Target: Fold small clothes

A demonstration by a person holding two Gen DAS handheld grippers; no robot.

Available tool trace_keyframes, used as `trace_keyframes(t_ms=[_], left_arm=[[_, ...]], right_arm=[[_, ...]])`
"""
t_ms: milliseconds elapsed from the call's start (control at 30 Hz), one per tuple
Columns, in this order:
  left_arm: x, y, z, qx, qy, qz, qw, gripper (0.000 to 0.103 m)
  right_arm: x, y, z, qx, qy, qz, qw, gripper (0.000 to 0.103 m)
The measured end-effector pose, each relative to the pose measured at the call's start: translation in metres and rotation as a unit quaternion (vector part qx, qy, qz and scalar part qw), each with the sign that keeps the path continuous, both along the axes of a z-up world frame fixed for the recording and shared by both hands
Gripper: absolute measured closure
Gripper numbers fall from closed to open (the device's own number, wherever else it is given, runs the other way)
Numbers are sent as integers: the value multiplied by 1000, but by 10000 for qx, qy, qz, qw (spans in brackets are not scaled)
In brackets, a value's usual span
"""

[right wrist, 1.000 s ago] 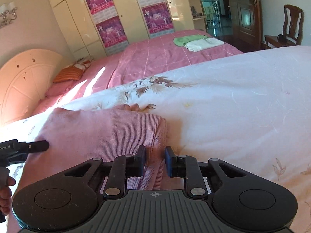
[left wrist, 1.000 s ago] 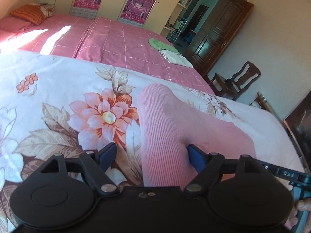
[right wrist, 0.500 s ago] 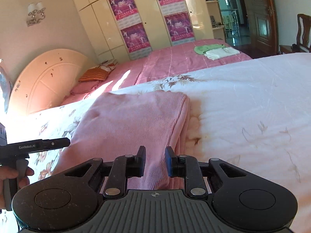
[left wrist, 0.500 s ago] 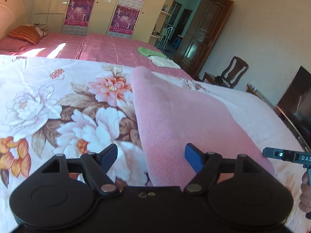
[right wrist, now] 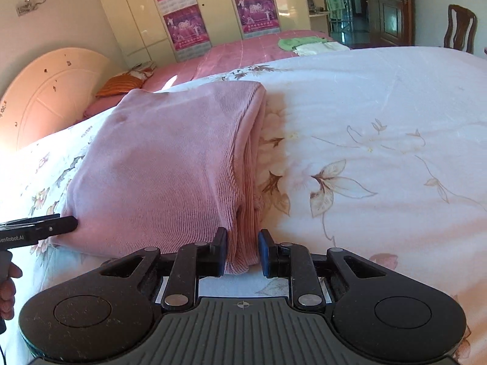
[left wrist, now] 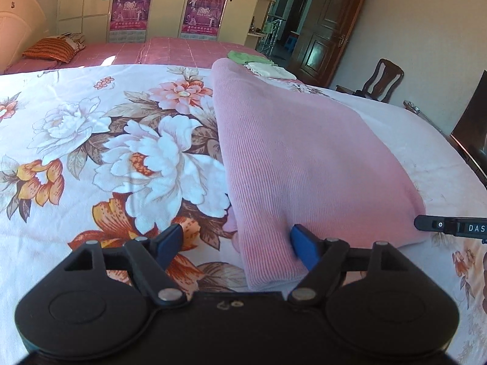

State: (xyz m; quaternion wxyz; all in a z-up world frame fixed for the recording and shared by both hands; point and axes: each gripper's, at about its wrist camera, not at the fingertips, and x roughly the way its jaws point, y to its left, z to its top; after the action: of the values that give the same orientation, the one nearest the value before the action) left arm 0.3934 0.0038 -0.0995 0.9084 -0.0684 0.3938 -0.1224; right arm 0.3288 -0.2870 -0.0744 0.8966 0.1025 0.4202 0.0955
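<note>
Pink knit garment (left wrist: 304, 158) is laid folded on the floral bedspread (left wrist: 91, 152). Left gripper (left wrist: 236, 240) is spread wide, one finger against the cloth; right gripper (right wrist: 242, 251) is narrowed on the near corner — grip unconfirmed. Layers could be dragged askew on withdrawal.

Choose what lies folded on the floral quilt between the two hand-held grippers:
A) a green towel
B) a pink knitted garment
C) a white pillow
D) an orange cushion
B: the pink knitted garment lies folded on the floral quilt, its near edge by the left hand-held gripper.
</note>
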Motion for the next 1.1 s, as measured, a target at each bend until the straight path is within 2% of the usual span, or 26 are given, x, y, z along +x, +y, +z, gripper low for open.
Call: trace_keyframes(t_ms=[133,267,333,367,400,433,467,533,600,667,767,800,833,867,900,967,1033,1100], left_arm=[[-6,0,1,35,27,-27,10000,25],[-11,2,0,157,-24,-93,9998,23],[-11,3,6,173,48,-44,9998,23],[-11,5,11,123,23,5,9999,22],[-11,8,17,24,-89,45,9999,22],[-8,10,22,-77,-180,60,9998,21],[-4,12,24,-175,-222,59,9996,17],[11,14,26,-298,-145,74,9994,18],[26,12,24,-421,-47,27,9991,21],[42,11,18,-601,71,18,9982,23],[58,13,9,-906,216,23,9956,17],[64,12,3,-834,351,35,9959,14],[69,11,0,-703,451,31,9965,13],[72,10,0,-646,464,15,9968,12],[74,8,3,-578,521,7,9970,12],[77,5,11,-512,405,-107,9978,17],[81,10,11,-744,436,-198,9961,21],[87,18,5,-1123,658,-308,9910,27]], right_arm=[[0,-3,-3,34,4,-201,9998,82],[1,-12,-8,419,101,-474,9979,81],[0,-17,-4,669,156,-582,9959,75],[-2,-20,1,749,107,-691,9947,51],[-6,-23,7,798,-11,-791,9937,20],[-9,-27,14,902,-230,-807,9924,13],[-9,-31,17,1044,-352,-762,9910,13],[0,-36,21,1238,-330,-831,9883,13],[12,-35,22,1238,-334,-802,9885,31],[28,-28,19,1158,-301,-697,9904,40],[49,-24,5,1247,-66,-683,9898,42],[56,-24,-1,1322,59,-637,9892,42],[60,-22,-6,1168,124,-609,9912,42],[62,-19,-7,839,37,-580,9948,48],[63,-15,-5,601,10,-573,9966,49],[62,-12,6,454,-71,-700,9965,48],[64,-18,7,699,-104,-523,9961,48],[77,-30,-6,1242,370,-322,9911,48]])
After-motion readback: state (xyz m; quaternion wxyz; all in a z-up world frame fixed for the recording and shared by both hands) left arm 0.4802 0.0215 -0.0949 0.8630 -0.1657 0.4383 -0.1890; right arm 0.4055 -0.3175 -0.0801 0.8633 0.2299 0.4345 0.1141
